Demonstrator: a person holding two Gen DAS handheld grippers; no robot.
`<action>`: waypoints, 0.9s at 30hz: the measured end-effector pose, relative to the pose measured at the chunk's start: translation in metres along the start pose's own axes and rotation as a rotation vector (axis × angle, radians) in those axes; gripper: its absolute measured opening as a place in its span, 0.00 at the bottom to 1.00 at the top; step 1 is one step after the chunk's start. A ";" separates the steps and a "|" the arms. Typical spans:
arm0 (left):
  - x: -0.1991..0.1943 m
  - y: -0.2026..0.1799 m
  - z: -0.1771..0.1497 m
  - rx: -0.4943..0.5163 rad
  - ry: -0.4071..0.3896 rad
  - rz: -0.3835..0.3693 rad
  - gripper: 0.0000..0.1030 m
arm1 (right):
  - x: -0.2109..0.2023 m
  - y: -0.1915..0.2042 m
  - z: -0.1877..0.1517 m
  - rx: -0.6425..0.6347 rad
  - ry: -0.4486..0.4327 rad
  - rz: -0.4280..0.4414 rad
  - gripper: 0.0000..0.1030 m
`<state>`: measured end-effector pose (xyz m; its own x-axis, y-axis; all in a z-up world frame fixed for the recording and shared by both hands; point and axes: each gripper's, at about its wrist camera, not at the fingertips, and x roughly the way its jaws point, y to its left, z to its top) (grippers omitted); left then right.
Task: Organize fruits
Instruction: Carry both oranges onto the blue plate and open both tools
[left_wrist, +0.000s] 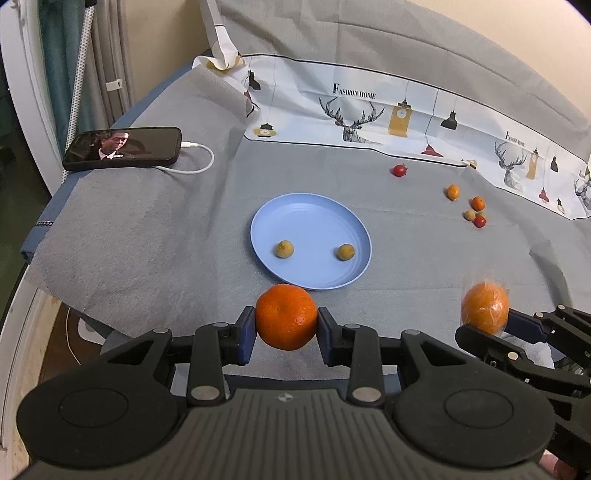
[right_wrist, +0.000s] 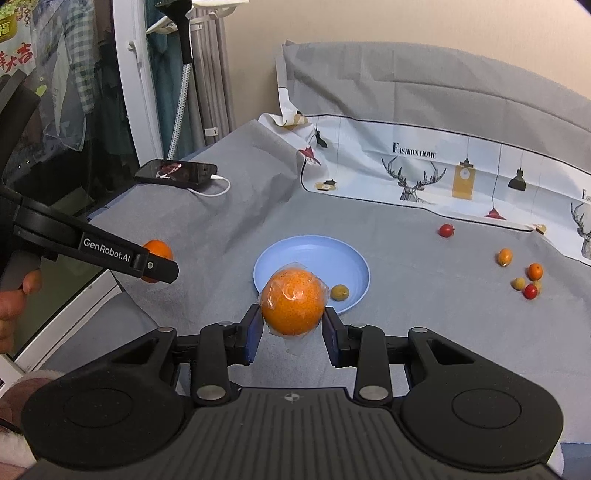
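Observation:
My left gripper (left_wrist: 286, 326) is shut on a bare orange (left_wrist: 286, 316), held above the cloth just short of the blue plate (left_wrist: 295, 218). The plate holds two small yellow-green fruits (left_wrist: 284, 249) (left_wrist: 346, 252). My right gripper (right_wrist: 293, 325) is shut on a plastic-wrapped orange (right_wrist: 293, 301), in front of the plate (right_wrist: 295, 254). The wrapped orange also shows in the left wrist view (left_wrist: 485, 307). The left gripper's orange shows in the right wrist view (right_wrist: 160, 249). Several small red, orange and green fruits (left_wrist: 476, 212) lie to the right of the plate, one red fruit (left_wrist: 399, 170) apart.
A phone (left_wrist: 122, 147) with a white charging cable (left_wrist: 199, 166) lies at the far left on the grey cloth (left_wrist: 147, 240). A printed white sheet (left_wrist: 369, 110) runs along the back. The table's left edge drops off near the phone.

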<state>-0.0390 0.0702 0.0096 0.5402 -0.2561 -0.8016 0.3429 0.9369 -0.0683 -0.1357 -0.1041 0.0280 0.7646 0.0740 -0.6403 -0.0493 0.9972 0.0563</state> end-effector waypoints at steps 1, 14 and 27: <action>0.003 0.000 0.002 0.000 0.006 -0.003 0.37 | 0.002 0.000 0.000 0.004 0.004 -0.002 0.36; 0.093 -0.010 0.050 0.052 0.101 0.014 0.37 | 0.088 -0.032 0.012 0.067 0.093 -0.021 0.36; 0.215 -0.021 0.097 0.121 0.168 0.080 0.37 | 0.201 -0.061 0.022 0.070 0.218 -0.002 0.36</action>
<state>0.1443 -0.0271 -0.1036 0.4376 -0.1293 -0.8898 0.3994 0.9146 0.0635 0.0355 -0.1501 -0.0874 0.6071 0.0802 -0.7906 0.0030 0.9947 0.1032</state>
